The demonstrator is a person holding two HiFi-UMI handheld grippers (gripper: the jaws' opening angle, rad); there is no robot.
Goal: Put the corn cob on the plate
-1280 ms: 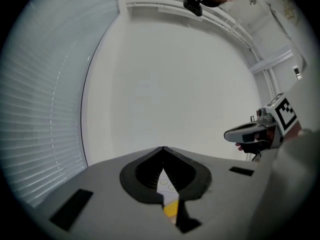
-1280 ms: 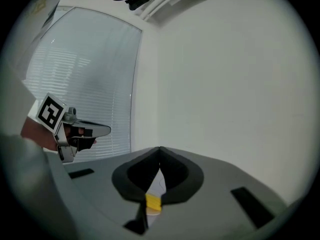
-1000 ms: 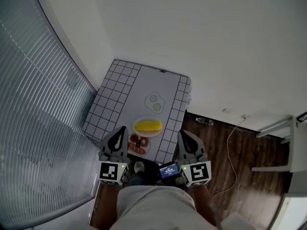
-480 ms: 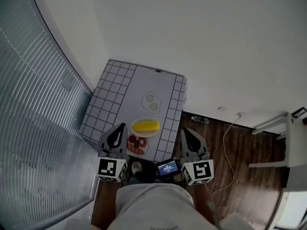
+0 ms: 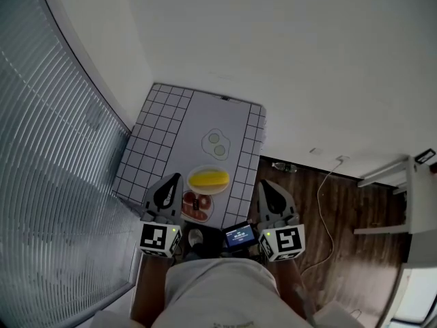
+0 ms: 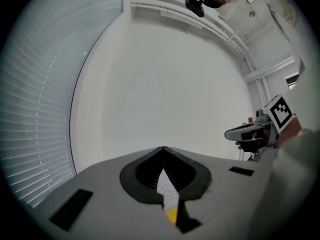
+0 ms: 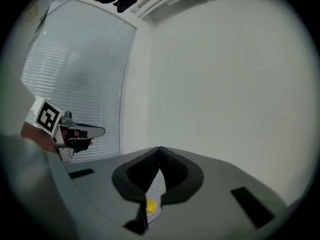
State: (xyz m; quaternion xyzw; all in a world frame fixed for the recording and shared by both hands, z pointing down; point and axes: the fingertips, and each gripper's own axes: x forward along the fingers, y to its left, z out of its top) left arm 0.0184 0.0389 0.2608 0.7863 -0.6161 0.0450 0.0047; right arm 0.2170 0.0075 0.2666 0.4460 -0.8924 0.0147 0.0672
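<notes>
The corn cob [image 5: 209, 179] lies lengthwise on the pale plate [image 5: 227, 188], and it has lain there through the last second without shifting. Nothing around it has changed either. Only the head view has drifted a little, so the whole scene sits slightly differently in the picture.

The left gripper [image 5: 173, 181] and the right gripper [image 5: 264, 185] stay back at the near edge of the bench [image 5: 153, 142], one on each side of the plate and apart from it. Each has its jaws pressed together with nothing between them. Through the thin slit of each gripper view only a sliver of bench and a spot of yellow shows. With the cob already on the plate and both grippers empty and idle, the task looks finished rather than under way.

Just nearer than the plate sits a second dish with reddish food [image 5: 196, 207], and farther along lies a pair of fried eggs [image 5: 218, 144]. A small lit screen [image 5: 240, 236] hangs between the grippers, close to the person's body.

The bench has a plain grey middle strip with black-lined white squares along both sides. It stands in a corner, with slatted blinds [image 5: 54, 149] on the left and a bare white wall [image 5: 307, 67] behind. To the right is dark wooden floor [image 5: 341, 214] with a pale cable [image 5: 329, 203] trailing across it.
</notes>
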